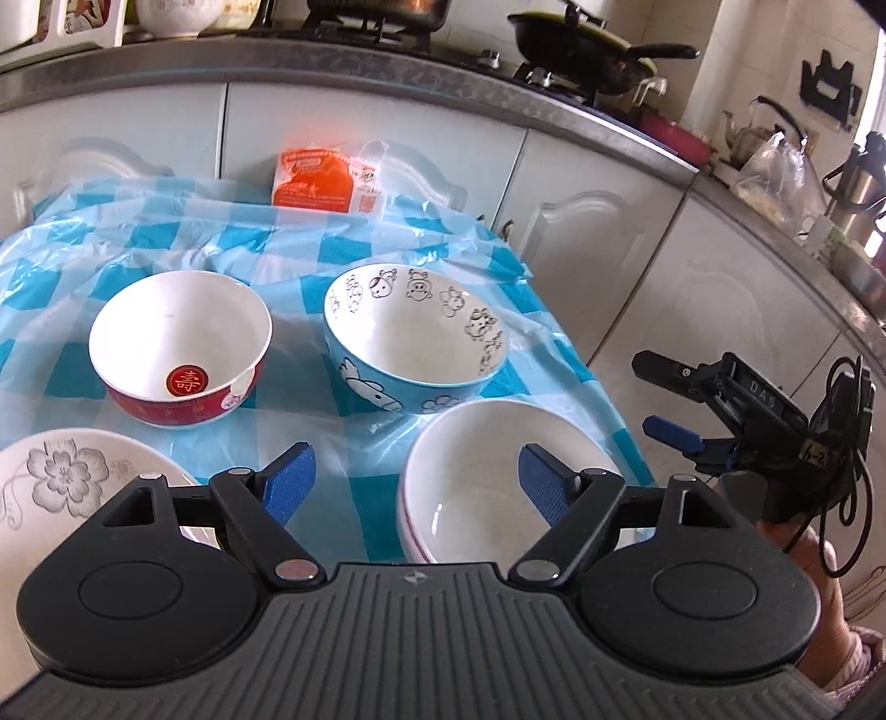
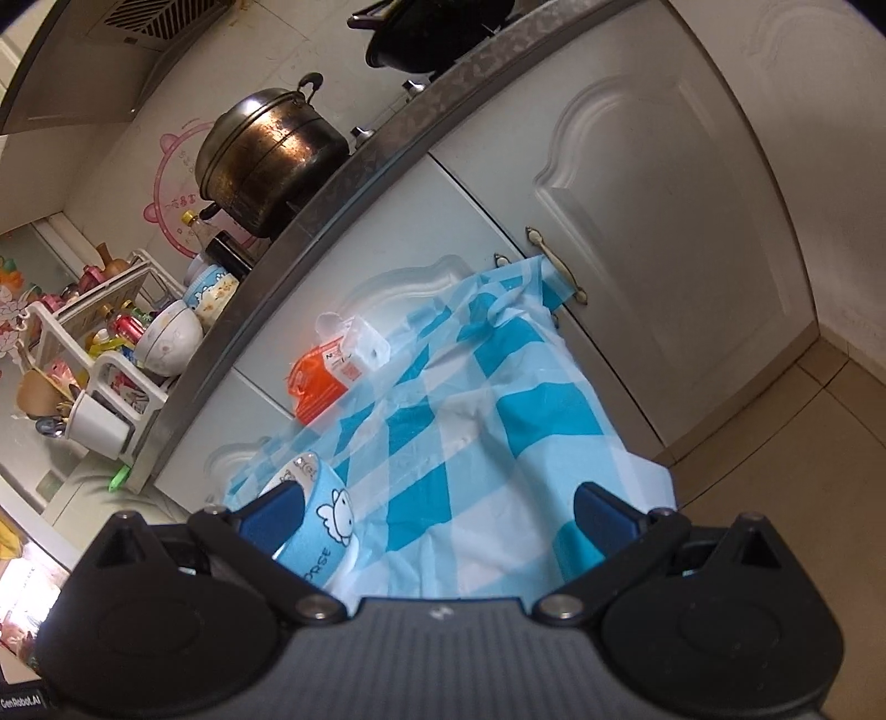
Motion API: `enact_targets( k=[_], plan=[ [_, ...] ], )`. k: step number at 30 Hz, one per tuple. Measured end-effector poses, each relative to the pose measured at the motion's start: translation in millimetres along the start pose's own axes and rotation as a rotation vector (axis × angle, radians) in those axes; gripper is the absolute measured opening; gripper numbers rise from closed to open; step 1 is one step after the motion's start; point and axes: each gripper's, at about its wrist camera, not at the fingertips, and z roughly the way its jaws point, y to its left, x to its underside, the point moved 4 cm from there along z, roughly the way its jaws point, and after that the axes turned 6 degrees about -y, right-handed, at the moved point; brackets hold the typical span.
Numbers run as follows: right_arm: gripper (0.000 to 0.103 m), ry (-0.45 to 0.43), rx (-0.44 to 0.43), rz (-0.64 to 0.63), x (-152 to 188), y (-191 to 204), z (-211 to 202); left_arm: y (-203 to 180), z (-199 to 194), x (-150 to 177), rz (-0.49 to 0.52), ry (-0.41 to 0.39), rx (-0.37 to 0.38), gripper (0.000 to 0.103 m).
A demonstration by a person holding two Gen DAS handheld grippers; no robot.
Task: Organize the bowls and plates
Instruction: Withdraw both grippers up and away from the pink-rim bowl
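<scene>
In the left wrist view a red bowl (image 1: 180, 349) and a blue cartoon bowl (image 1: 415, 332) stand on the blue checked tablecloth (image 1: 166, 243). A plain white bowl (image 1: 498, 476), stacked in another, sits near right. A flowered plate (image 1: 66, 476) lies near left. My left gripper (image 1: 418, 482) is open and empty above the cloth, its right finger over the white bowl. My right gripper (image 1: 659, 396) is open beyond the table's right edge. In the right wrist view my right gripper (image 2: 437, 509) is open, its left finger beside the blue bowl (image 2: 315, 509).
An orange packet (image 1: 315, 183) lies at the table's far edge against white cabinet doors (image 1: 598, 232). The counter above holds a black wok (image 1: 587, 50), a steel pot (image 2: 266, 160) and a dish rack (image 2: 111, 365). Tiled floor (image 2: 786, 443) lies to the right.
</scene>
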Motion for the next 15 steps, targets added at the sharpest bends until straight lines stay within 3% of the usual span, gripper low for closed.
enact_targets(
  k=[6,11,15],
  plan=[
    [0.102,-0.050,-0.013,0.032,8.0,10.4,-34.9,-7.6,-28.2,21.0,0.005,-0.064,0.031,0.102],
    [0.103,-0.003,-0.015,0.071,26.7,30.0,-76.8,-14.0,-60.2,43.0,-0.035,-0.074,0.043,0.103],
    [0.103,0.005,0.013,0.021,45.4,54.9,-116.0,-21.2,-87.4,56.8,-0.029,-0.081,0.045,0.103]
  ],
)
